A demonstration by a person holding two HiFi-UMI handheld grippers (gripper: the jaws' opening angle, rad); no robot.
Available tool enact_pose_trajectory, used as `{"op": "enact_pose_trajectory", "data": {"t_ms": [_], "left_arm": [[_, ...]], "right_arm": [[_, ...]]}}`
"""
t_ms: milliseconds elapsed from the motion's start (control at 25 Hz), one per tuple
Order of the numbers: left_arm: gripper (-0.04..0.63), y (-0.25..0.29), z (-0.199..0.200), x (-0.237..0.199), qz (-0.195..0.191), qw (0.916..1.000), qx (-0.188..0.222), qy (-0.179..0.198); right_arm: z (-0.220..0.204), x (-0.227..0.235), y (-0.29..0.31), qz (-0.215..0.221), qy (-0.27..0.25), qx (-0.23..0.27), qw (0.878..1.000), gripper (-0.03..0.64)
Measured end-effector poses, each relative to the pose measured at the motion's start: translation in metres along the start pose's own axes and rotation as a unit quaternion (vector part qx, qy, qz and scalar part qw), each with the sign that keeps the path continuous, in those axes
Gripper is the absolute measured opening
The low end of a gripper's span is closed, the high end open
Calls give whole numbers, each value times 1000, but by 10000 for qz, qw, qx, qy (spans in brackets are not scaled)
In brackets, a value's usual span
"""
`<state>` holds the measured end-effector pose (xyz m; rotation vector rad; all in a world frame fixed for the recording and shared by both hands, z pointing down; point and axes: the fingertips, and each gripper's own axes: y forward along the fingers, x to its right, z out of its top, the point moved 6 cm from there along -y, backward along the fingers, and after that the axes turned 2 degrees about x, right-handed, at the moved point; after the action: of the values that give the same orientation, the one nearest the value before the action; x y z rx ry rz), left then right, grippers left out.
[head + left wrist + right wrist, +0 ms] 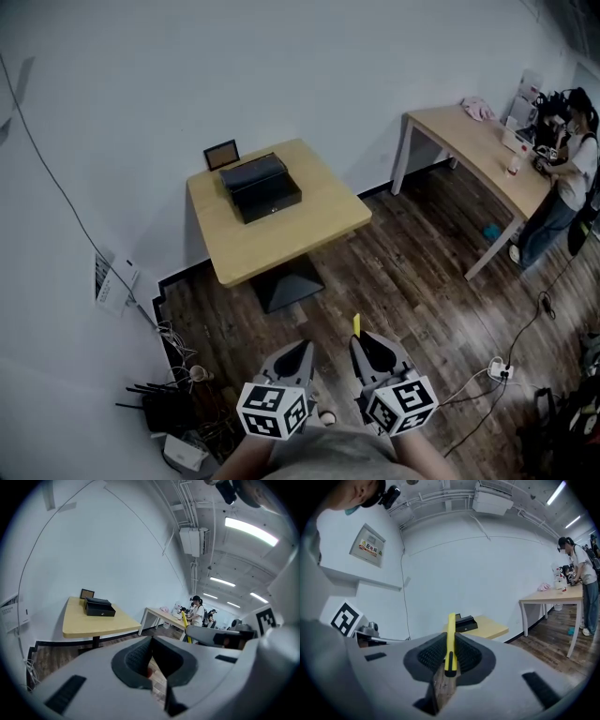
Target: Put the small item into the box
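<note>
Holding a slim yellow plastic stick-shaped item (451,637) upright in the right gripper (450,657), ridged pads clenched on its lower part, top end poking out above the jaws. Holding the left gripper (151,657) pinched together on nothing, just beside the right one and low in front of the body. Standing well apart from the goal: a black rectangular box (261,186), lid apparently down, sitting toward the back of a square pale-wood pedestal table (309,225), with a small dark-framed picture (222,154) propped just behind it against the wall.

Judging the step in hand to be the approach, with nothing yet delivered. Doing it well probably meaning walking up square to the table, gripping the yellow item firmly enough that it does not pivot in the pads, and using the empty left gripper to raise the lid before bringing the right one over the opening. Likely also worth laying the item in lengthwise and low, not dropping it end-on.

Looking out over dark wood-plank flooring (412,281), with a tangle of black cables and small devices (173,398) heaped at the foot of the plain white wall (187,75) on the left and a white power strip (500,370) lying on the right. Farther off, taking in a long pale-wood table (469,141) and a person (567,183) standing at its far end amid small clutter.
</note>
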<state>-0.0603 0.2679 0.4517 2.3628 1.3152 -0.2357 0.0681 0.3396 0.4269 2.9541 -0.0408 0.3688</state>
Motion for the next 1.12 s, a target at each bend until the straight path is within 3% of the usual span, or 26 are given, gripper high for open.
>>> {"op": "enact_pose_trajectory", "data": {"t_ms": [560, 1120], "left_arm": [[3, 51, 49, -91, 300, 9994, 78, -118], [3, 108, 122, -194, 139, 9998, 109, -107]], "right_arm": [[22, 10, 123, 291, -68, -93, 9995, 43], [68, -3, 262, 311, -130, 30, 9994, 43]]}}
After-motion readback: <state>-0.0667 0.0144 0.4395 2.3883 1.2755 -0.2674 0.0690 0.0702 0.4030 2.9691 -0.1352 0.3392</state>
